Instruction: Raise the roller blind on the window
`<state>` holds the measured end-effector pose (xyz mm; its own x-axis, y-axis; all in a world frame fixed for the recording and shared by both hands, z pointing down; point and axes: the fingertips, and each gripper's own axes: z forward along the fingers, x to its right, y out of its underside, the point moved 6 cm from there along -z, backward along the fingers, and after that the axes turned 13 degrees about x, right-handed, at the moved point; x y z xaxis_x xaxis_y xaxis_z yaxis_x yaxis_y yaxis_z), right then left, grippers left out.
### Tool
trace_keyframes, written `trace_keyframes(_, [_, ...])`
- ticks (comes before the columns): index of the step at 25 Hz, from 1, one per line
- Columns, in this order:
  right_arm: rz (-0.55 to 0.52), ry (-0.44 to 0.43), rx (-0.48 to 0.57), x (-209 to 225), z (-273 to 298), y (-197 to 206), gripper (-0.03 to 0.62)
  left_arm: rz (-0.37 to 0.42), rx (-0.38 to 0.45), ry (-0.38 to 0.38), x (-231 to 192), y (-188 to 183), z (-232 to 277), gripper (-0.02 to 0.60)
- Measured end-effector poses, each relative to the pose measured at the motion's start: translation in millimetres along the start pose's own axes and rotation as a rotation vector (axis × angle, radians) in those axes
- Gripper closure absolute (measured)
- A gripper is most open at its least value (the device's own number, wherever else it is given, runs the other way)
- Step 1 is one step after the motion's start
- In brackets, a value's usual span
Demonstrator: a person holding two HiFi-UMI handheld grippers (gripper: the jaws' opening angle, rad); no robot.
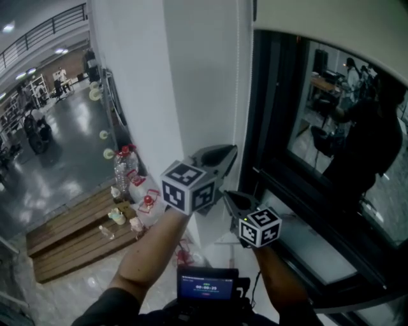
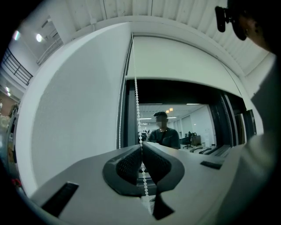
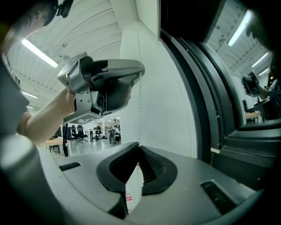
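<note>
The white roller blind [image 1: 319,19] [image 2: 175,61] covers only the top of the dark window. Its white bead chain [image 1: 237,95] [image 2: 136,101] hangs along the window's left frame. My left gripper [image 1: 231,149] [image 2: 141,149] points level at the window and is shut on one strand, which passes between its ribbed pads; a second strand hangs free further left. My right gripper [image 1: 228,194] [image 3: 138,149] sits just below the left one, jaws shut. In the right gripper view the bead chain [image 3: 139,110] runs down into its pads, with the left gripper [image 3: 139,74] above.
A white wall pillar [image 1: 140,76] stands left of the window. The dark frame and sill [image 1: 319,255] lie to the right. Far below on the left, bottles [image 1: 126,167] and small items sit on wooden pallets [image 1: 70,235]. A small screen [image 1: 207,283] is at my chest.
</note>
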<state>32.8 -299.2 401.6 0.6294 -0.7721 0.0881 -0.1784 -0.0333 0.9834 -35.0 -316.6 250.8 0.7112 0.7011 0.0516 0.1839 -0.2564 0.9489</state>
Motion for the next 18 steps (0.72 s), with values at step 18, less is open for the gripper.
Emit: trace_keyframes(18, [0.064, 0.03, -0.132, 2, -17, 68, 0.589, -0.059, -0.115, -0.015, 10, 75, -23, 0.584])
